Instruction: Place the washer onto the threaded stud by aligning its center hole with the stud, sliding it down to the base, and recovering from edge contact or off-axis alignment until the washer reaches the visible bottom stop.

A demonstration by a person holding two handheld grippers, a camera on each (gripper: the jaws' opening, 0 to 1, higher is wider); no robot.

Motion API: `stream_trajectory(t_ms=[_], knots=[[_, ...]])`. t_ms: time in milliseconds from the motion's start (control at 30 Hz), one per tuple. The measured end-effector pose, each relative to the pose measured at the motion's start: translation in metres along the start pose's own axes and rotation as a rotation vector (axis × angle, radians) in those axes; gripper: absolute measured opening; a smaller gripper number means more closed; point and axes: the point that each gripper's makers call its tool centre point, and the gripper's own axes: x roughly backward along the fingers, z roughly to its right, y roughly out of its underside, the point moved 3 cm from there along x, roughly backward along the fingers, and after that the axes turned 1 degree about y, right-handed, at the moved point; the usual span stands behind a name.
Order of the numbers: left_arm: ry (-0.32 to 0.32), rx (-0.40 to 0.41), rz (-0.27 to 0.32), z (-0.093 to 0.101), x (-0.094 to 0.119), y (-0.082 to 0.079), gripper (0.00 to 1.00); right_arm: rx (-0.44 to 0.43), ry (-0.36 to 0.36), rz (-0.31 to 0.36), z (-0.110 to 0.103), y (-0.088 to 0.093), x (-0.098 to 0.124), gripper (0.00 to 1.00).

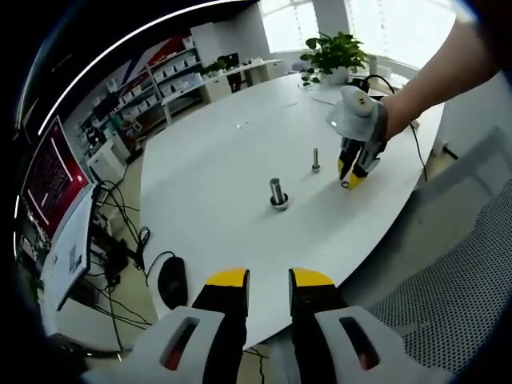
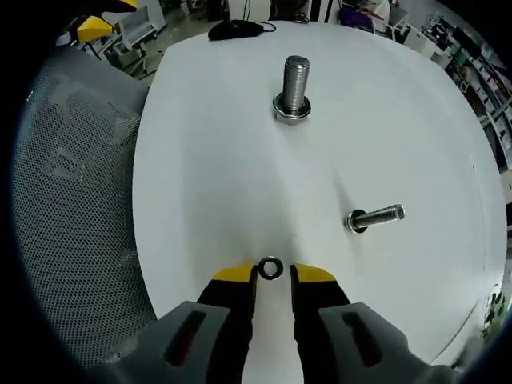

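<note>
Washer (image 2: 270,268) flat on counter (image 2: 208,160), hole up, between right gripper (image 2: 272,274) tips, narrow gap. Big stud (image 2: 294,86) upright mid-counter; small stud (image 2: 376,216) nearer. Left gripper (image 1: 269,279) narrow, empty.

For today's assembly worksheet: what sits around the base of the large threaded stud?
A metal ring encircles the large threaded stud at the white table. Anything beneath that ring is hidden.

Each gripper (image 2: 273,276) has black jaws, yellow tips, grey housing.
</note>
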Motion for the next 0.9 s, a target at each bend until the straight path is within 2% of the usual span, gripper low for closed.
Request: stream_trajectory(t_ms=[167, 267, 333, 500, 667, 733, 900], knots=[[-0.008, 0.003, 0.004, -0.0011, 0.0013, -0.0002, 0.17, 0.019, -0.001, -0.057, 0.0007, -0.0027, -0.0012, 0.18], [-0.012, -0.003, 0.003, -0.0012, 0.0014, -0.0002, 0.17, 0.075, -0.002, -0.113, 0.0012, -0.0046, -0.0018, 0.16], [-0.012, -0.002, 0.001, -0.0017, 0.0011, 0.0001, 0.17, 0.072, 0.001, -0.150, 0.0004, -0.0062, -0.0016, 0.16], [-0.012, 0.010, 0.006, -0.0039, 0.0011, -0.0003, 0.17, 0.046, 0.007, -0.191, 0.0013, -0.0069, -0.0020, 0.16], [-0.011, 0.015, 0.006, -0.0040, 0.0011, -0.0003, 0.17, 0.021, 0.011, -0.189, 0.0013, -0.0054, -0.0016, 0.16], [-0.012, 0.015, 0.007, -0.0039, 0.0014, -0.0005, 0.16, 0.042, 0.016, -0.175, 0.0001, -0.0050, -0.0010, 0.16], [-0.009, 0.012, 0.007, -0.0038, 0.0009, -0.0008, 0.16, 0.024, 0.032, -0.145, -0.0008, -0.0035, -0.0003, 0.16]])
